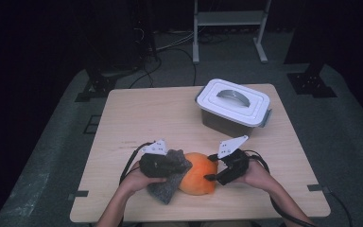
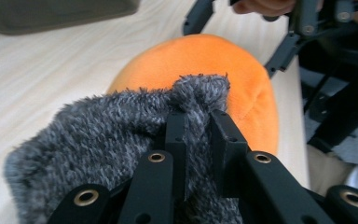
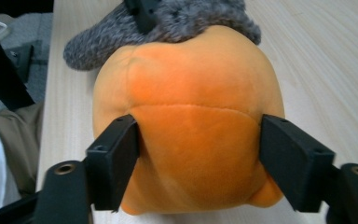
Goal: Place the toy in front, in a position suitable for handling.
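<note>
I have both tools working on the round orange plush toy, which sits on the pale wooden tabletop near the middle of its near edge. My left gripper has its jaws closed tight on a pinch of the fuzzy dark grey fabric cover; in the left gripper view the fabric bunches up between the two black jaws and its tip pokes out above them, lying against the top of the toy. The rest of that cover drapes over the toy's left side and spreads down onto the tabletop toward the near edge.

My right gripper comes at the toy from the opposite side. In its own view the jaws stand wide, one on each flank of the orange body; the left one dents the plush, the right one sits right at the surface, so I read it as holding the toy.

Toward the far right corner stands a white lidded plastic box with a grey handle, well apart from my work.
</note>
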A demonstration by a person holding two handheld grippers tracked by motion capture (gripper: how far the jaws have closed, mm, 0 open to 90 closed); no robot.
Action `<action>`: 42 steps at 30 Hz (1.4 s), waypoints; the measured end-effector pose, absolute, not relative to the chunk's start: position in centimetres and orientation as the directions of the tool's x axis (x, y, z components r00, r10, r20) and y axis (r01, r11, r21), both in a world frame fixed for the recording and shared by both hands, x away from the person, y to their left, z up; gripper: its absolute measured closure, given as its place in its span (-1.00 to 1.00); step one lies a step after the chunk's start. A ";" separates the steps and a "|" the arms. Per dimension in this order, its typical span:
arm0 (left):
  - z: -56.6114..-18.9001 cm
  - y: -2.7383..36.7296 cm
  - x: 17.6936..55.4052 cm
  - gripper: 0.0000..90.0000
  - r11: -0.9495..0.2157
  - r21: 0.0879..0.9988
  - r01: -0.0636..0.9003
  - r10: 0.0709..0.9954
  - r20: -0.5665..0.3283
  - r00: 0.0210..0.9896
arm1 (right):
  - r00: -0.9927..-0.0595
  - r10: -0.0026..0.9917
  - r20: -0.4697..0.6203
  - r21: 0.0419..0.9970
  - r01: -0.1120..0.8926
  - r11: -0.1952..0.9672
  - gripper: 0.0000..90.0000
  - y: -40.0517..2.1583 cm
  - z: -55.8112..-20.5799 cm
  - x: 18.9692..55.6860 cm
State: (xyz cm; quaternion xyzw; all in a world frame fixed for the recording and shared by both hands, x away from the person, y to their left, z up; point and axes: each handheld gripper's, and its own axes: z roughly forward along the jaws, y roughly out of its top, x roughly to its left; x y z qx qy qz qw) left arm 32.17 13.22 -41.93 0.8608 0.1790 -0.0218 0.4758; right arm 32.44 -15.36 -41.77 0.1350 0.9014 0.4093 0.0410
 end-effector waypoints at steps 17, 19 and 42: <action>-41.4 13.5 32.4 0.75 -0.494 0.822 0.283 0.256 -0.174 0.951 | -0.976 0.198 -0.089 0.772 0.058 0.633 0.20 -15.9 -43.2 31.2; -41.9 14.7 32.4 0.75 -0.488 0.816 0.311 0.280 -0.191 0.941 | -0.976 0.196 -0.096 0.770 0.053 0.636 0.20 -15.8 -43.1 31.2; -41.6 12.3 33.1 0.75 -0.454 0.831 0.323 0.278 -0.212 0.937 | -0.971 0.234 0.056 0.777 0.190 0.600 -0.36 -16.8 -41.6 31.8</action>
